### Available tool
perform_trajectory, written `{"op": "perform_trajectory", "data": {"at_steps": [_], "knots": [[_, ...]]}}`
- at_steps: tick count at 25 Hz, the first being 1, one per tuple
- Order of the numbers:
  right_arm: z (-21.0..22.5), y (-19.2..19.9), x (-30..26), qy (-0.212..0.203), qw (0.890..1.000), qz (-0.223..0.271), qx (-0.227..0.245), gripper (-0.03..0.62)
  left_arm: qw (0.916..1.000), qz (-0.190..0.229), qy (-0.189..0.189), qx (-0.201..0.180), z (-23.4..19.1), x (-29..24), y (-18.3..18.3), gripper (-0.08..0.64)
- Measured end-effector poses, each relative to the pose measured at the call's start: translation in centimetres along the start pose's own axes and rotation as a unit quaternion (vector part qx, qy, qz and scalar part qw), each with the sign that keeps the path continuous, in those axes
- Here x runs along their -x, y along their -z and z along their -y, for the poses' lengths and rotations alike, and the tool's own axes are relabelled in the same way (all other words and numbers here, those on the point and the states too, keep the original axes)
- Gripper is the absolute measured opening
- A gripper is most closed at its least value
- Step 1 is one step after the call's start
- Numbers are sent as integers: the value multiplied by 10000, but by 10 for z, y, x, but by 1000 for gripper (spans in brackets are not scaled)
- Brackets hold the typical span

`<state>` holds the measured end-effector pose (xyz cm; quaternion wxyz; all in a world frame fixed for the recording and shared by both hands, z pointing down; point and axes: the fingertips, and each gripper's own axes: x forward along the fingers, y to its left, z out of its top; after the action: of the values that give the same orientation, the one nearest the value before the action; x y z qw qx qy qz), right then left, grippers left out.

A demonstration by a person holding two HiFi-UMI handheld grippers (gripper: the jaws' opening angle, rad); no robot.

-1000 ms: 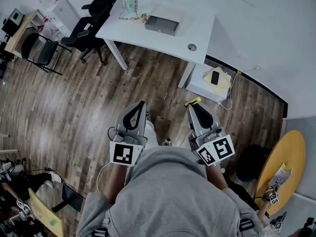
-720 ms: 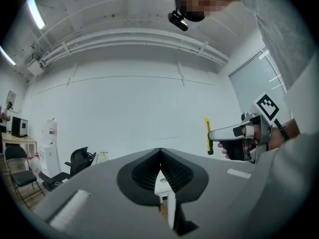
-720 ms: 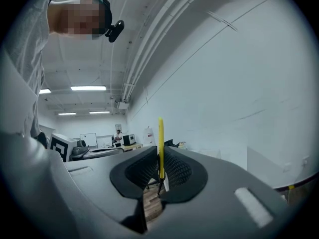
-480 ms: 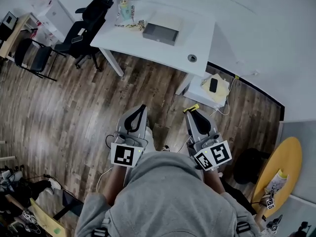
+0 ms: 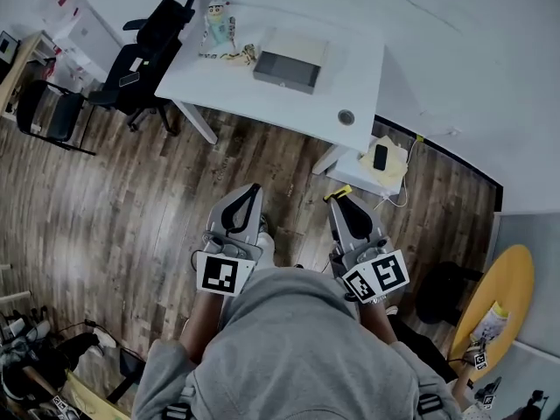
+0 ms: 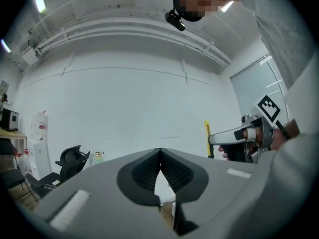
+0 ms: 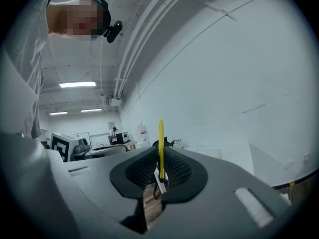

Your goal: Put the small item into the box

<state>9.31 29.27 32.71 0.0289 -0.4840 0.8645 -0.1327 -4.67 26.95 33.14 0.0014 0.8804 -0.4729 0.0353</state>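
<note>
Between the jaws of your right gripper sits the small item, a thin yellow strip. The pads are pressed onto its lower end from both sides, so most of its length stands free. That end grip looks deliberate: the free part can go into the box first, and the jaws need not enter. In the right gripper view the strip stands upright, with its long axis running across the direction the jaws point rather than along it. From the head view it shows only as a short yellow bar lying slantwise over the jaw tips. Your left gripper has its jaws brought together with nothing between them. It hangs level with the right one and just beside it, probably as the spare hand, ready to steady something if needed. You hold both grippers close to your body over the wooden floor, well apart from the white table. The grey box rests on the table, near a small figurine. The carry to the box has yet to be made. I cannot tell from here whether the box is open.
</note>
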Motion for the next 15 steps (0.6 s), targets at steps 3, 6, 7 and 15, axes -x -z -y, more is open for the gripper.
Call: {"op": "perform_trajectory", "data": {"at_steps": [3,6,7,15], "knots": [[2,-1,-23,71,10000,-4,-7,58,10000,7,42,1,-21,-11,0,3],[0,-3,-48,121,9999,8,45,58,10000,21,54,53,-47,-20,0,3],[-1,-4,-56,134,9999,12,65,58,10000,21,58,67,-56,-23,1,3],[-1,-3,-109,309,9995,-5,90,58,9995,122,290,24,-104,-53,-1,3]]}}
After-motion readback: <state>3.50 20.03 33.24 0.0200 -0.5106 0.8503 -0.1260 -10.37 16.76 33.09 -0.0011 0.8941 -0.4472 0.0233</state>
